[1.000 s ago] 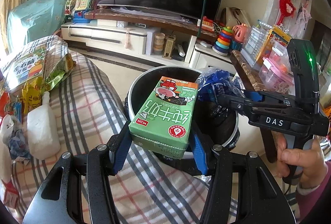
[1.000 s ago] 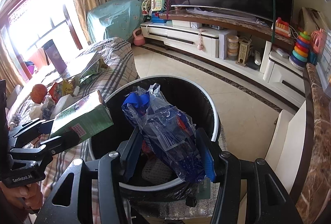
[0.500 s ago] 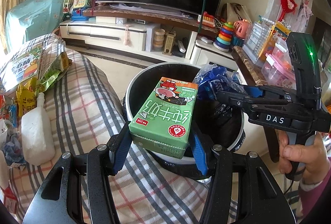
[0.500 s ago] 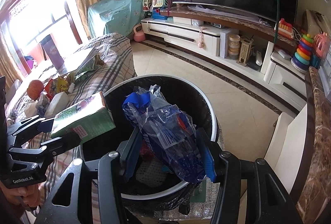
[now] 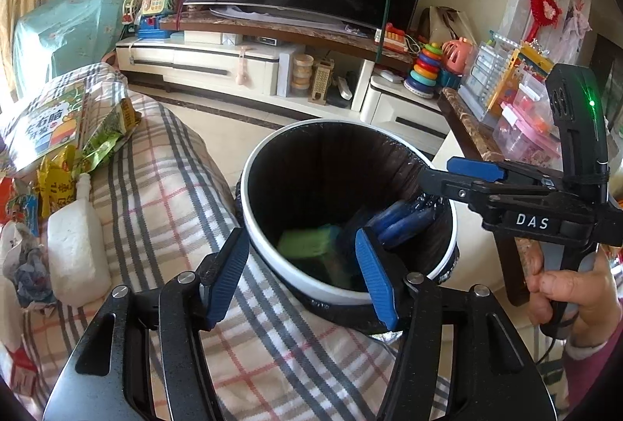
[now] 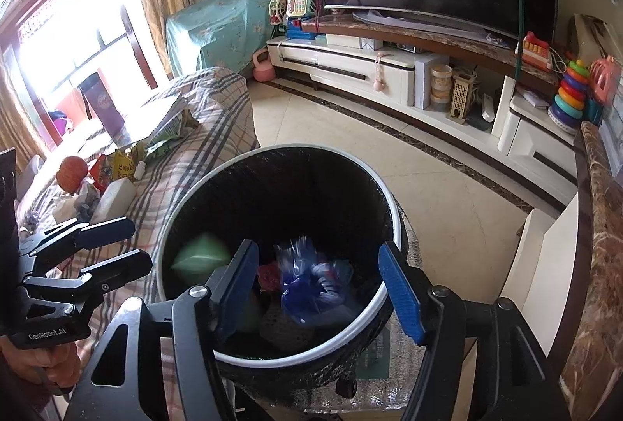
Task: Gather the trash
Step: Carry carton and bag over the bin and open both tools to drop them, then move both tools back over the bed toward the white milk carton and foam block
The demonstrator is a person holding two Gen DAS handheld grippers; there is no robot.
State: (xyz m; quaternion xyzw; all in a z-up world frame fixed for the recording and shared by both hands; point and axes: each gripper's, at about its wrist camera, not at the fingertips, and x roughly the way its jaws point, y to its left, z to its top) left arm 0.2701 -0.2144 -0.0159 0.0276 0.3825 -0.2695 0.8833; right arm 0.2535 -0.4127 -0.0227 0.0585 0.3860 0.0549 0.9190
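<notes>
Left gripper [image 5: 301, 275] and right gripper [image 6: 319, 288]: jaws opening, nothing between the pads, both poised above the trash bin [image 5: 253, 226]. Green carton [image 5: 311, 244] and blue plastic bag [image 6: 315, 288] lie inside the bin, blurred

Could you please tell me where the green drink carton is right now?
The green drink carton is inside the black-lined trash bin, on its left side in both wrist views, beside the blue plastic bag.
</notes>
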